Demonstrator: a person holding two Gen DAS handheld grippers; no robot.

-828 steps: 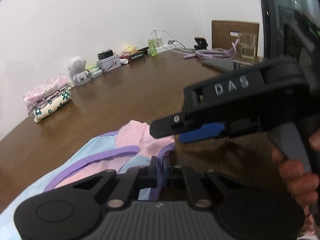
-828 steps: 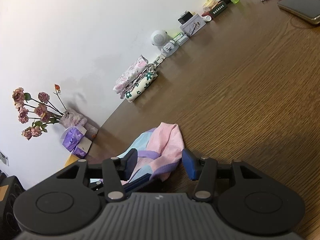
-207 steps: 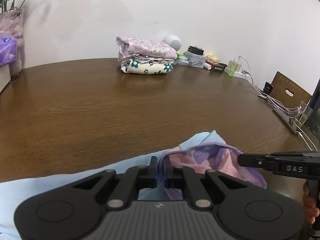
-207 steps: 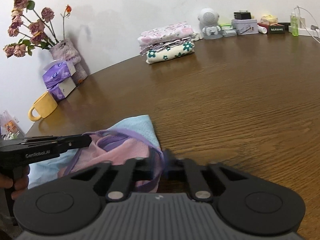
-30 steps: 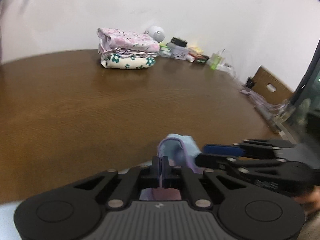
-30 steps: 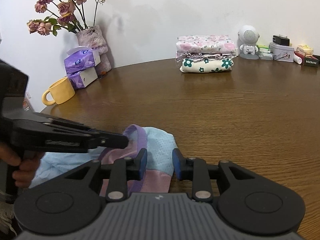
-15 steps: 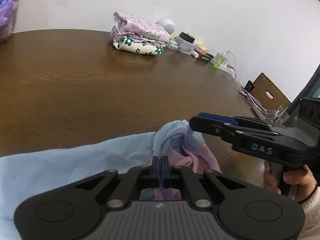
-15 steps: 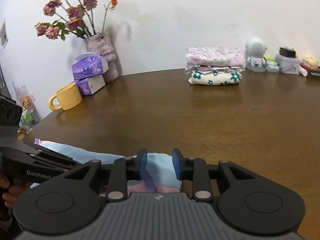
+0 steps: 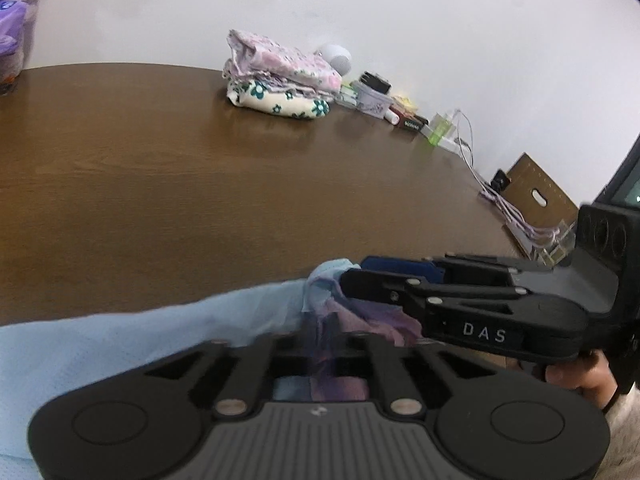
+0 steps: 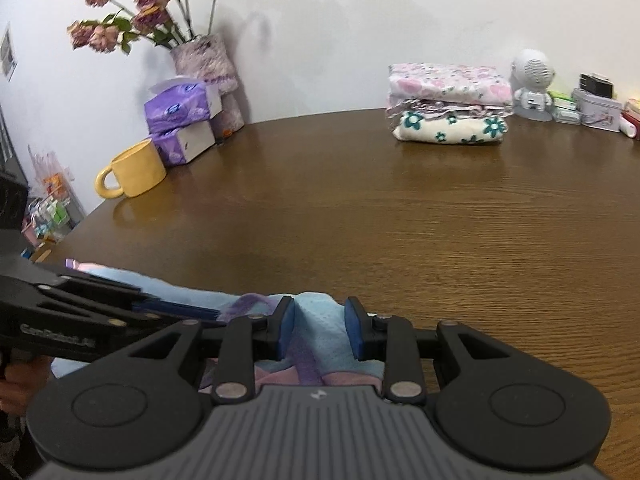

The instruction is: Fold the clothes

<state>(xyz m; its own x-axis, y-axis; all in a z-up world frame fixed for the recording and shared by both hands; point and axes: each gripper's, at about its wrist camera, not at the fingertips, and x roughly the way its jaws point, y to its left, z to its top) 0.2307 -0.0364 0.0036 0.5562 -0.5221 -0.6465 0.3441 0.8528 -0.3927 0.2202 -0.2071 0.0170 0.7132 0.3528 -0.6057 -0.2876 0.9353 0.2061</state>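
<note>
The light-blue mesh garment with purple trim and pink panel (image 9: 132, 332) is lying on the brown wooden table (image 9: 200, 200); the left gripper (image 9: 325, 344) is clamping its bunched edge; the right gripper (image 10: 320, 330) is straddling the cloth, blue pads (image 10: 354, 330) apart.

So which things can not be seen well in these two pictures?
- Garment: left wrist view, its near part is hidden under the left tongs body and cut by the bottom edge.
- Left tongs' tips: blurred, cloth bunched around them.
- Right tongs: right wrist view, contact with the cloth is unclear.
- Small boxes by the wall: too small.
</note>
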